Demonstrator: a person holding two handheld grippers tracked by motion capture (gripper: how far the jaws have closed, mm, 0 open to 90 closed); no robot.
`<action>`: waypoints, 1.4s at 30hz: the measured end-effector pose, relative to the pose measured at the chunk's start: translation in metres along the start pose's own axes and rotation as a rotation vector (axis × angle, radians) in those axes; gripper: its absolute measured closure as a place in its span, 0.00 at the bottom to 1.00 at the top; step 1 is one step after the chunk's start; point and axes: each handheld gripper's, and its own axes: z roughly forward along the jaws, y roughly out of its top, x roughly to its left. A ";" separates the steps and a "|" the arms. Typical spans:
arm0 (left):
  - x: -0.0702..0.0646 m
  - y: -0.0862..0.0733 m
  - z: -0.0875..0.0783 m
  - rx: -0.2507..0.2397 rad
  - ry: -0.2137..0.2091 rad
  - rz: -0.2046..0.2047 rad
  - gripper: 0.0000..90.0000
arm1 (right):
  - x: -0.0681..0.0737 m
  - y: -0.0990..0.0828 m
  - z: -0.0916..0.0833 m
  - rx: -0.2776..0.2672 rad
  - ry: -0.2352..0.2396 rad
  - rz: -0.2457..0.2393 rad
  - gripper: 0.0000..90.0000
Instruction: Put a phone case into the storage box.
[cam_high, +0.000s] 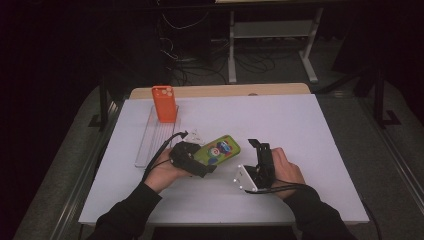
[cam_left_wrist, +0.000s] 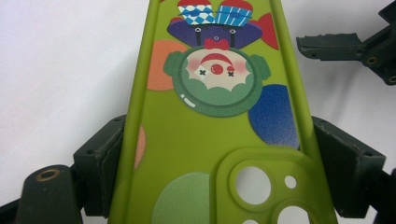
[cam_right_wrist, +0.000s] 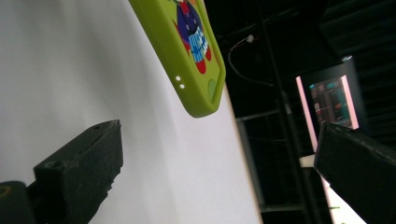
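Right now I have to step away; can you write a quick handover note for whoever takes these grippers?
Left gripper: shut on the green phone case, one pad on each long edge near the camera cutout; the case points toward the right gripper.
Right gripper: open, nothing between its fingers, just right of the case's free end.
Orange phone case: standing at the far end of the clear tray.
Done: green case picked up.
Left: probably take the green case's free end with the right gripper; the destination is unclear.
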 end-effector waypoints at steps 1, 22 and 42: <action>0.000 0.000 0.000 0.001 0.000 0.004 0.17 | 0.002 0.001 0.000 0.001 -0.001 -0.008 0.01; -0.012 0.005 0.000 -0.017 -0.035 0.056 0.17 | 0.023 0.021 0.005 -0.079 -0.150 -0.221 0.09; -0.014 0.005 0.002 -0.006 -0.044 0.074 0.17 | 0.033 0.031 0.001 -0.086 -0.135 -0.292 0.63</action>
